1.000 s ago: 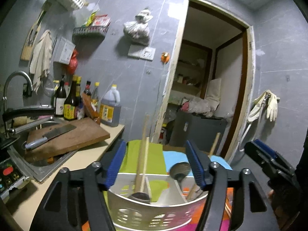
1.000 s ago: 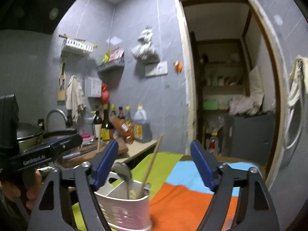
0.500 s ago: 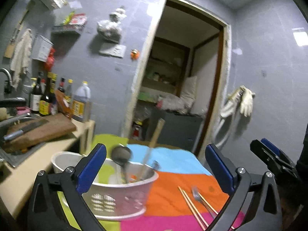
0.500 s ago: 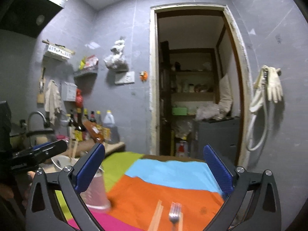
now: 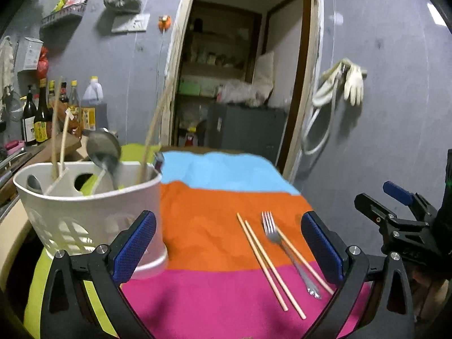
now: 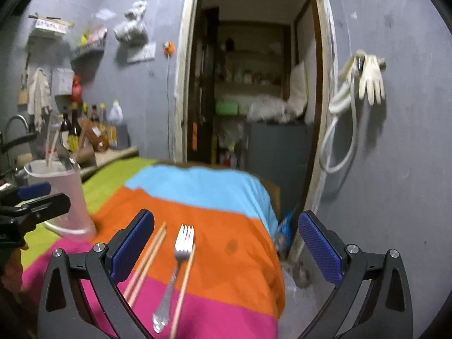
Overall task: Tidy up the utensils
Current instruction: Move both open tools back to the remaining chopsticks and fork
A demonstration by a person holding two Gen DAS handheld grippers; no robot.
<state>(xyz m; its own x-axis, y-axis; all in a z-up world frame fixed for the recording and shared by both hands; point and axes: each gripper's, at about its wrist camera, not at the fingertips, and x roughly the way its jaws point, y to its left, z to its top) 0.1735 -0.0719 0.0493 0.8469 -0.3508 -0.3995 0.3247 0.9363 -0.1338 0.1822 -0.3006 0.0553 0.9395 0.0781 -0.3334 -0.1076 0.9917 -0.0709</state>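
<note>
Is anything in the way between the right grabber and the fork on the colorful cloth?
Nothing visible blocks it. The right gripper is open above the fork, with only chopsticks lying beside it on the cloth.

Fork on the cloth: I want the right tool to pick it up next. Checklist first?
1. Right tool open and empty: ok.
2. Fork lies between its fingers' line: ok.
3. Fork free of neighbours: not ok, a single chopstick lies against it.
4. Chopstick pair apart from fork: ok.
5. Left tool open, out of the way: ok.
6. Room in the utensil holder: cannot tell.
</note>
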